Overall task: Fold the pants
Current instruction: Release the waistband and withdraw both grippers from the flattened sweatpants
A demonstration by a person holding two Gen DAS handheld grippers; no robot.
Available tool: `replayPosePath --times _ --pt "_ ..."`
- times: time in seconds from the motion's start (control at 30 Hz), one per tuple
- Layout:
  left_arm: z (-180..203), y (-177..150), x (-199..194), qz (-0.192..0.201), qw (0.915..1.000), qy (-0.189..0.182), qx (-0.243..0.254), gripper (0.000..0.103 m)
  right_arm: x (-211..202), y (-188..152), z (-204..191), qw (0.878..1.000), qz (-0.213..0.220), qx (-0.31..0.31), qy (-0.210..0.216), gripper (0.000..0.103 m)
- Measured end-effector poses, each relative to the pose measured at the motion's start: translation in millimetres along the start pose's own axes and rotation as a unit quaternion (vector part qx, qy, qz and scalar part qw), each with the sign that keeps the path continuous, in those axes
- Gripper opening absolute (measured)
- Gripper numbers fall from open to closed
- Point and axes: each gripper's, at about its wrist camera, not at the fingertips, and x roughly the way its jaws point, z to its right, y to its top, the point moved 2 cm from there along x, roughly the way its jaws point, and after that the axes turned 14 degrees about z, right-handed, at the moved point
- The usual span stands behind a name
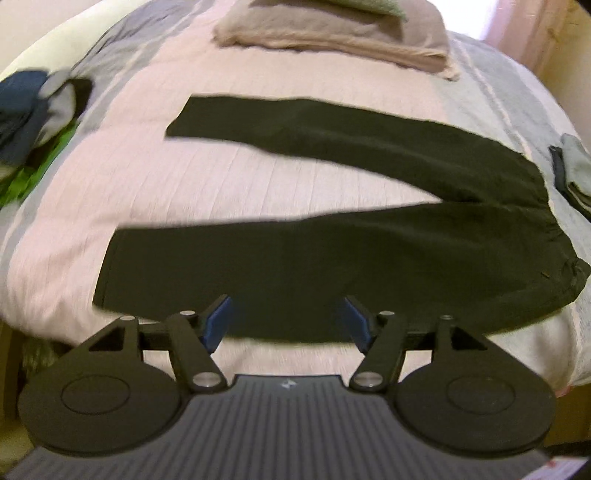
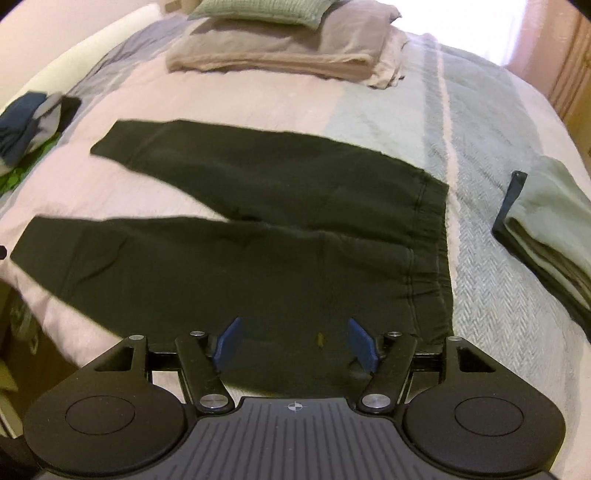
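Both tools released over pants (image 2: 258,236) on bed (image 1: 221,177): left tool (image 1: 286,321), right tool (image 2: 295,341). I'd pinch near leg's edge, fold onto far leg, seams aligned.

1. The pants (image 2: 258,236) are seen in plain black.
2. The bedspread (image 2: 480,295) is striped in pale pink, grey and light blue, with a herringbone weave.
3. The folded blankets (image 2: 280,55) are coloured beige, topped by a green textured pillow (image 2: 258,11).
4. Blue pads (image 2: 227,343) are fitted on black gripper fingers.
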Motion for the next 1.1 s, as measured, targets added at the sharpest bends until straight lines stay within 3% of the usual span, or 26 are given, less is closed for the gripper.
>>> replayPosePath --times 0.17,0.33,0.5,0.7,1.1 --pt "16.2 -14.9 -26.1 -0.008 0.9997 0.019 -0.012 0.074 -3.9 -7.9 12.8 1.0 -0.017 0.019 0.005 0.061" --pt "22.2 -19.5 -31.3 -0.027 0.9993 0.027 -0.003 0.077 -14.4 -11.6 17.5 0.999 -0.027 0.026 -0.006 0.062" --pt "28.9 -17.7 -34.3 -0.015 0.9995 0.027 0.005 0.084 -26.2 -15.3 11.6 0.999 -0.035 0.024 -0.008 0.063" --pt "42.2 -16.4 -30.5 -0.017 0.9995 0.017 0.019 0.088 -30.8 -18.0 5.7 0.999 -0.044 0.027 -0.016 0.074" --pt "39.6 -18.7 -34.6 -0.016 0.9994 0.019 0.026 0.09 -30.2 -27.8 -10.0 0.998 -0.053 0.026 -0.001 0.076"
